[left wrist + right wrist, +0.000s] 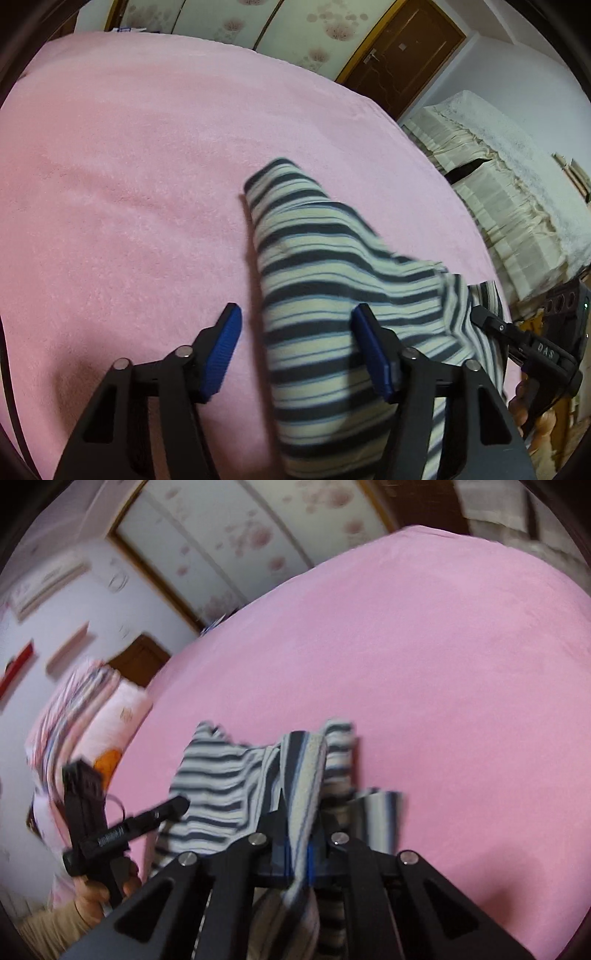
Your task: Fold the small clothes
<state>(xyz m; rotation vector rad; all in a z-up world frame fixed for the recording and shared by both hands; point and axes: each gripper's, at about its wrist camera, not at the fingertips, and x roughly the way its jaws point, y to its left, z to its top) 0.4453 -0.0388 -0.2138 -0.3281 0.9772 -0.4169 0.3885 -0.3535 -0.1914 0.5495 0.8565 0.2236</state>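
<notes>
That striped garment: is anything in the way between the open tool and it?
Nothing visible is. The striped garment already lies between the open left tool's blue pads, which do not press on it. The right tool is shut on a fold of the cloth over the pink blanket.

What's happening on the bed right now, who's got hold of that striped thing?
A person works two handheld grippers over the pink bed cover. The right claw is shut on a bunched fold of the striped garment. The left claw is open, the cloth lying between its blue pads unpinched. The garment is crumpled, not yet folded.
</notes>
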